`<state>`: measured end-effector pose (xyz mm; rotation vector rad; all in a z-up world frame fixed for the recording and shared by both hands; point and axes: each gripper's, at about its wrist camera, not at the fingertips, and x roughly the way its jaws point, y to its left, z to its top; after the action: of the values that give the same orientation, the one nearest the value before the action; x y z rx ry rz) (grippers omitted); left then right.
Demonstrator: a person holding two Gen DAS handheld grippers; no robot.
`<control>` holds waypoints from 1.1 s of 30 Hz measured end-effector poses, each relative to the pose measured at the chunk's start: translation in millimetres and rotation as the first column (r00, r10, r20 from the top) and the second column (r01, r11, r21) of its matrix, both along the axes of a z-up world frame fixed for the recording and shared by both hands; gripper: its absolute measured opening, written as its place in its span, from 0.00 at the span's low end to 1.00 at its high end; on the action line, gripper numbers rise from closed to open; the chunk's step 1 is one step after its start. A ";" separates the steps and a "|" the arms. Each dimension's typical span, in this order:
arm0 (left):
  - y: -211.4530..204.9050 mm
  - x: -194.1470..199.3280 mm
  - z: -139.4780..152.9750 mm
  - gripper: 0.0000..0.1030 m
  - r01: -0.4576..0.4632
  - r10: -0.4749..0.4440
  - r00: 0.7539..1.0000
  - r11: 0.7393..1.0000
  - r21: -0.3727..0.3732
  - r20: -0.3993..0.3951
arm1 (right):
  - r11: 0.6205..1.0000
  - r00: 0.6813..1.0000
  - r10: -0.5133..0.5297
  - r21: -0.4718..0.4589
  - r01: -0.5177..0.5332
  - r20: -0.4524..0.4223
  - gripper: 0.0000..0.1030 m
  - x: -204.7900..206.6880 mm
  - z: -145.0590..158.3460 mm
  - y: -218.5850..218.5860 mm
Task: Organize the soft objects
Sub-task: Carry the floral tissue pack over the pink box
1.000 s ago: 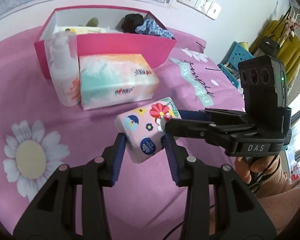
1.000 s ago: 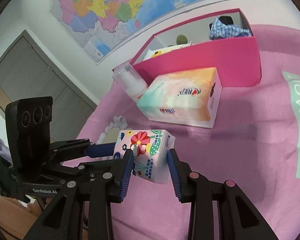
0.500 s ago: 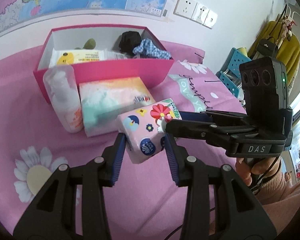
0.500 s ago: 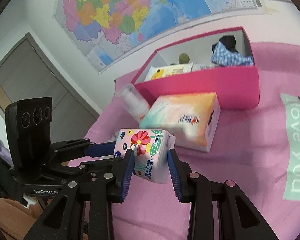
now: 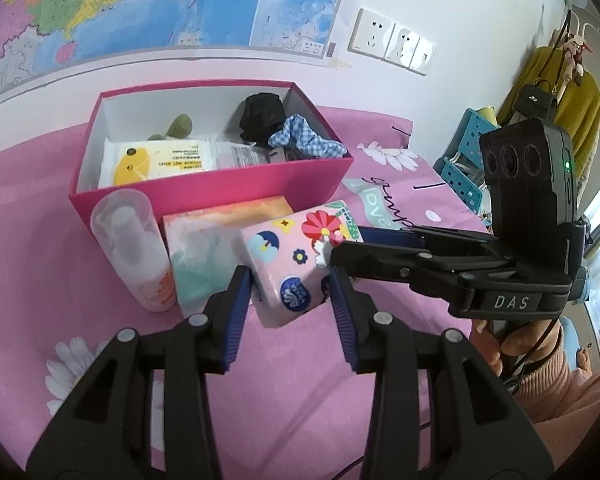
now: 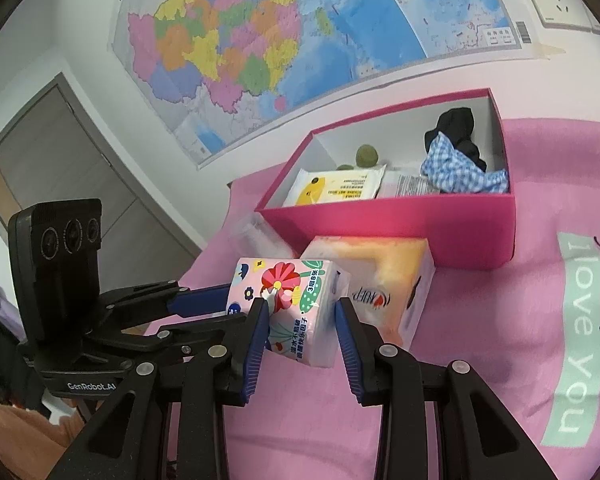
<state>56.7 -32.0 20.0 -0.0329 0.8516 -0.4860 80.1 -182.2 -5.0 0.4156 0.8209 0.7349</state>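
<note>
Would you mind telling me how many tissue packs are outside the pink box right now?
2: the floral tissue pack is gripped between both hand-held grippers, and the orange-and-teal tissue pack lies against the pink box front. Others may be hidden.

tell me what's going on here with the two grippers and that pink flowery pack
A person is tidying soft items into the pink box. Both the left gripper and the right gripper are closed on the flowery tissue pack, holding it above the pink bedspread, in front of the box. A larger tissue pack and a pump bottle remain outside it.
</note>
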 end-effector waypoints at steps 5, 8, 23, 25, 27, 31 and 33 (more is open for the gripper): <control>-0.5 4.5 2.7 0.41 0.002 -0.002 1.000 1.000 0.000 0.008 | 1.000 1.000 -0.008 0.002 0.008 0.006 0.35 5.6 3.0 -2.0; -1.1 7.2 4.5 0.41 0.003 -0.003 1.000 1.000 0.002 0.013 | 1.000 1.000 -0.011 0.003 0.011 0.009 0.35 8.7 4.1 -2.8; -5.0 29.8 26.6 0.41 0.001 -0.002 0.997 1.000 0.018 0.072 | 1.000 0.998 -0.027 0.010 0.027 0.055 0.35 29.3 21.5 -7.1; -5.6 34.9 28.4 0.41 -0.002 0.000 0.997 1.000 0.020 0.075 | 0.999 0.998 -0.030 0.017 0.029 0.055 0.35 35.0 23.1 -8.8; -6.0 39.6 29.7 0.41 -0.005 0.003 0.997 1.000 0.020 0.076 | 0.999 0.998 -0.033 0.017 0.033 0.058 0.35 38.7 24.5 -9.2; -5.5 46.5 32.6 0.41 -0.008 0.007 0.997 1.000 0.018 0.080 | 0.999 0.997 -0.042 0.017 0.041 0.065 0.35 47.2 27.1 -10.3; -6.0 49.6 33.1 0.41 -0.010 0.008 0.997 1.000 0.020 0.083 | 0.999 0.997 -0.043 0.017 0.042 0.067 0.35 51.5 27.7 -10.8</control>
<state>106.2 -38.0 53.1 0.0020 0.7748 -0.4668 131.6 -193.0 22.7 0.4186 0.7410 0.7128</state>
